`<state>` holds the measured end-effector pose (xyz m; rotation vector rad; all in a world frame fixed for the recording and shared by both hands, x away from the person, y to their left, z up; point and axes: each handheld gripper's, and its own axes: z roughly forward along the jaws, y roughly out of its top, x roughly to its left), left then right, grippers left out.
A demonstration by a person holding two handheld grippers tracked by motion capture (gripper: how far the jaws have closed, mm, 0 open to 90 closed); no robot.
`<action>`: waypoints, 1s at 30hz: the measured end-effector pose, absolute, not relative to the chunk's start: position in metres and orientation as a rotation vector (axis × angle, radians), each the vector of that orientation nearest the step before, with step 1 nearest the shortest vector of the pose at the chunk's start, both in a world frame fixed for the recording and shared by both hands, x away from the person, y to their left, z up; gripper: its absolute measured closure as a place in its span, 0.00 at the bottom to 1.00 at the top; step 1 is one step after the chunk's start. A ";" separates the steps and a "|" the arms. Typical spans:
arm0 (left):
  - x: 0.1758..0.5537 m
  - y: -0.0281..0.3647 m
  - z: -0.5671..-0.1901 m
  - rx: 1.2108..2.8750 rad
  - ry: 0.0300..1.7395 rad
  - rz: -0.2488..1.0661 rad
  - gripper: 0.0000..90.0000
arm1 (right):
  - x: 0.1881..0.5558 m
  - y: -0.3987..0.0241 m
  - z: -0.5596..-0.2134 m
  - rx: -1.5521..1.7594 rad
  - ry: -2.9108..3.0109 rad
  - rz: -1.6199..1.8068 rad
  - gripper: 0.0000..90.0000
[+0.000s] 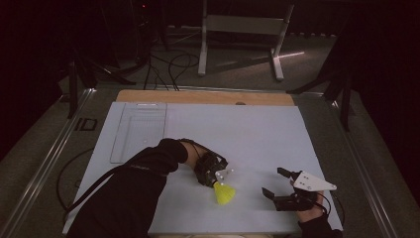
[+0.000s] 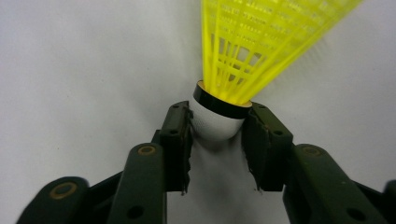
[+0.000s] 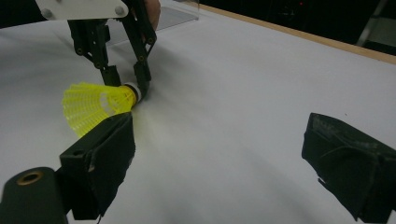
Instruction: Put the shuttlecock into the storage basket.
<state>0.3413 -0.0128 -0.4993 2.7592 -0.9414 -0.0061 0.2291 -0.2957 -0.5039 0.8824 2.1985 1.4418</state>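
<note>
The left hand-held gripper (image 2: 218,140) clamps the yellow shuttlecock (image 1: 224,193) by its white cork, sparing the skirt, low over the table (image 1: 257,134), while the right hand-held gripper (image 1: 275,182) waits agape nearby.

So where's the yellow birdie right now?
In the high view, the yellow shuttlecock lies near the table's front edge, its white cork tip between the left hand-held gripper jaws.
</note>
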 end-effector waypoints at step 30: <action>0.352 0.011 -0.479 2.907 -0.386 -0.174 0.73 | 0.230 -0.296 -0.504 0.896 2.199 1.433 0.11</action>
